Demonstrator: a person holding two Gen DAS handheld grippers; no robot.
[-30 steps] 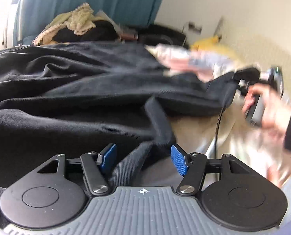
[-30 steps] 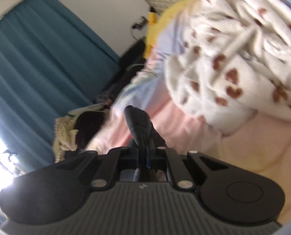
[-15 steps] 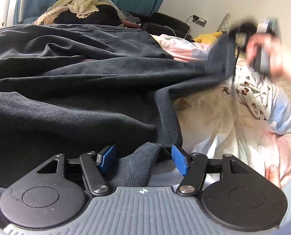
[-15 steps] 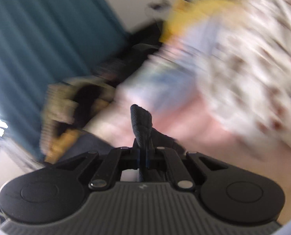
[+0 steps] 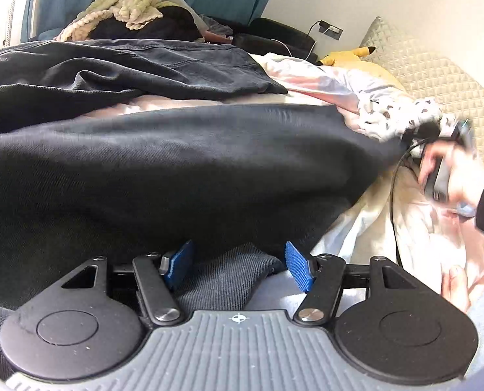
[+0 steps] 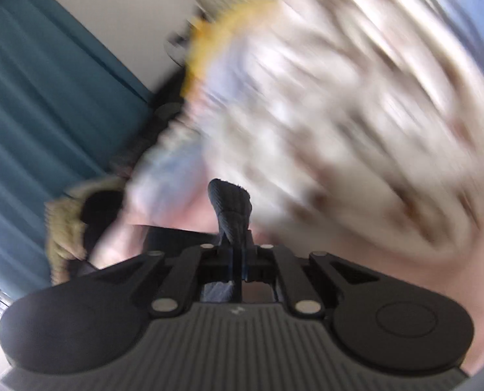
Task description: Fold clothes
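Gripping a fold of the dark garment point(image 5: 183, 169), my left gripper point(image 5: 238, 262) sits with jaws apart around bunched cloth; farther out, my right gripper point(image 6: 238, 247) clamps a corner, garment spread across the bed point(image 5: 415, 234).

Garment point(image 5: 176, 163) on bed point(image 5: 388, 228), pillow point(image 5: 437, 75) behind.

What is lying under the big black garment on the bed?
Under the black garment, pale bedding shows at its right edge and pinkish sheet above it. Anything beneath its middle is covered.
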